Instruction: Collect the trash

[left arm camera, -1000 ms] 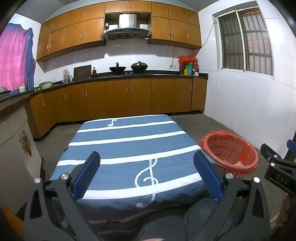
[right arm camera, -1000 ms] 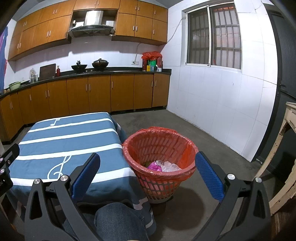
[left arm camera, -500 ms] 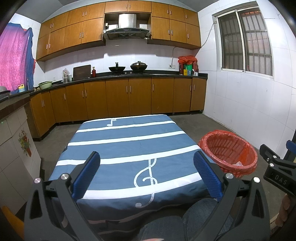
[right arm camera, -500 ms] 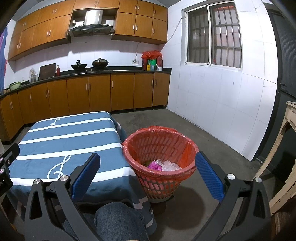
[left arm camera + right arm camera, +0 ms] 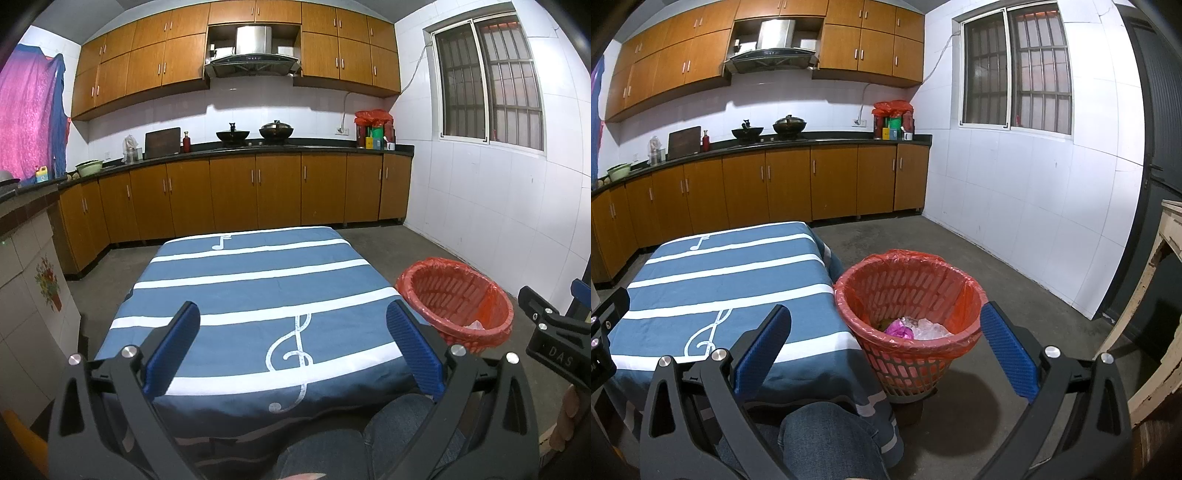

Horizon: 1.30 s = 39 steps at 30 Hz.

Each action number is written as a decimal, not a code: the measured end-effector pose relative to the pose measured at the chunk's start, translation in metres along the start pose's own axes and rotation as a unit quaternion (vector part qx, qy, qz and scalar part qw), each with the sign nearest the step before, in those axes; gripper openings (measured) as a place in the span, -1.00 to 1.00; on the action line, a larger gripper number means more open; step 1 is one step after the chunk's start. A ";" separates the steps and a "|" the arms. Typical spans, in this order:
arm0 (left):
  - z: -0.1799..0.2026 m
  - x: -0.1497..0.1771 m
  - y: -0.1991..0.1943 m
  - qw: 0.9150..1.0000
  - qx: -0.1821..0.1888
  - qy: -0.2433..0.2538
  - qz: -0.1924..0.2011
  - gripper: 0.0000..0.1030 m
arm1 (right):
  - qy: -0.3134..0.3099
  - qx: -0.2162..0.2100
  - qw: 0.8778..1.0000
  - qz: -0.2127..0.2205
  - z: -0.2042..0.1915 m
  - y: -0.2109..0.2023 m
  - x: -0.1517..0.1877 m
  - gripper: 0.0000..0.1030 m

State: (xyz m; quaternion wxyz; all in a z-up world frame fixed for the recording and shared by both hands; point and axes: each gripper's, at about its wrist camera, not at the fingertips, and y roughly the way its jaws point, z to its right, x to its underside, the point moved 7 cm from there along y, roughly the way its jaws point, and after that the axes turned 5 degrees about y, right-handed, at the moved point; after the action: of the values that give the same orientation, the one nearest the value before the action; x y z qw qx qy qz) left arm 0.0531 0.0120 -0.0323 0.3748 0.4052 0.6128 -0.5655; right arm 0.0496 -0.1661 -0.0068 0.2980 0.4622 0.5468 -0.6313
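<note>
left gripper [image 5: 293,345]: black frame shaped like a wide V
fingers [image 5: 173,345]: two flat blue pads with tiny bumps, one on each side
screws [image 5: 129,351]: round and shiny silver, two on each black arm
right gripper [image 5: 886,345]: looks the same, black with blue pads
letters [image 5: 559,361]: white "DAS" on the black side of the right gripper
holes [image 5: 70,410]: long cut-outs in the black arms
legs [image 5: 827,439]: blue jeans on the knees
</note>
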 end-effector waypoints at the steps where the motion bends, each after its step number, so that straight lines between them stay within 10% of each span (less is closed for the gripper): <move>1: 0.000 0.000 0.000 1.000 0.000 0.000 0.000 0.92 | 0.000 0.000 1.000 0.000 0.000 0.000 0.000 0.97; 39: 0.004 0.007 0.008 1.000 0.005 0.000 -0.012 0.92 | 0.002 0.001 1.000 -0.004 0.003 0.001 0.003 0.97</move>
State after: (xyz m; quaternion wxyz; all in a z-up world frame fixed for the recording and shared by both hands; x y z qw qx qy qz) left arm 0.0579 0.0085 -0.0422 0.3652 0.3999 0.6149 -0.5733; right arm 0.0488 -0.1691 -0.0097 0.2938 0.4612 0.5487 -0.6323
